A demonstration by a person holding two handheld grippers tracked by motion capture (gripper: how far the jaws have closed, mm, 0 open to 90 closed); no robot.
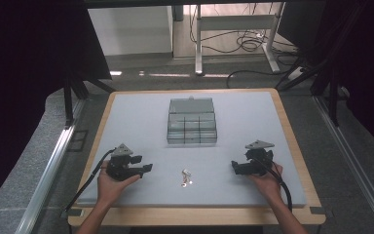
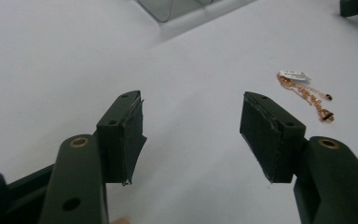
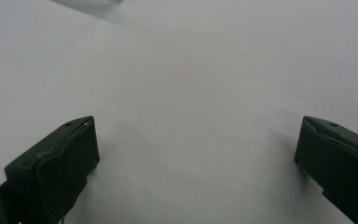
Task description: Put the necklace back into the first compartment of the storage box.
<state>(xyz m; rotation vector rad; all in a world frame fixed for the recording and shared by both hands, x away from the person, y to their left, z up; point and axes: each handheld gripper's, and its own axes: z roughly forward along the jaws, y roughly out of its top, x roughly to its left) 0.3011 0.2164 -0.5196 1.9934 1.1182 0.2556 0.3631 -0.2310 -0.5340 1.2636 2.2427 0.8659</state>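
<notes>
High view | organizer box (image 1: 192, 122): lid up, compartments' contents unclear | left gripper (image 1: 147, 168), right gripper (image 1: 234, 166): spread

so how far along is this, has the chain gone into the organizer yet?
Nothing looks done: the copper chain with its white tag lies on the grey mat, short of the clear compartment box, whose lid stands open. Nothing in hand: the left gripper and right gripper are both open and empty, either side of the chain. Pickup and placing remain.
</notes>
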